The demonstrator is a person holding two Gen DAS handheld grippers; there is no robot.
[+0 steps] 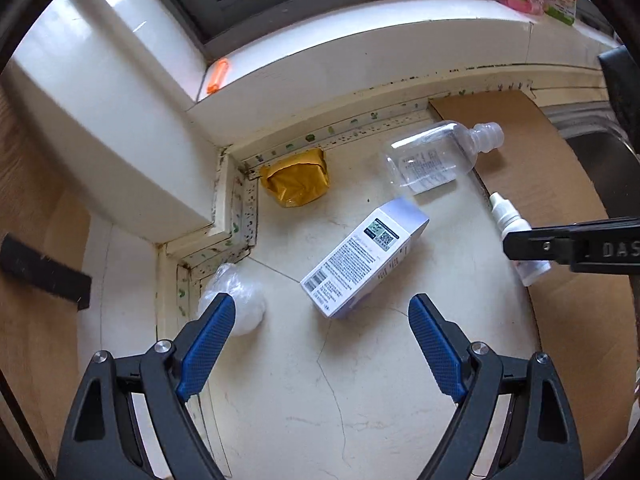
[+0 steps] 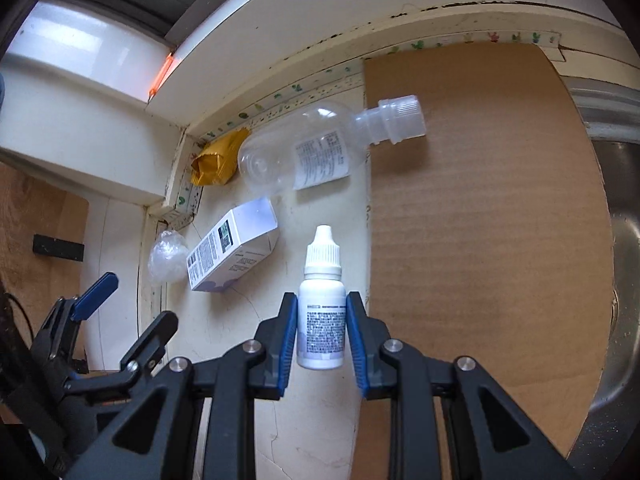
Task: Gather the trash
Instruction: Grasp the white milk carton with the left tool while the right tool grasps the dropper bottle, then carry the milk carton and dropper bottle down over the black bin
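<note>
Blue pads (image 2: 289,330) of the right gripper (image 2: 322,332) sit clenched on the white dropper (image 2: 322,312), which lies on the counter (image 2: 320,420) beside the cardboard (image 2: 480,240). A good lift would go straight up, since the round body could slip forward. Left gripper (image 1: 322,344) hangs spread wide over the box (image 1: 360,256), empty.

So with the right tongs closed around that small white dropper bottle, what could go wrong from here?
The right tongs grip the smooth, round dropper bottle only by its sides, so it may slip or twist on lifting. The open left tongs hover near the white carton; a careless move could knock it or the crumpled plastic.
</note>
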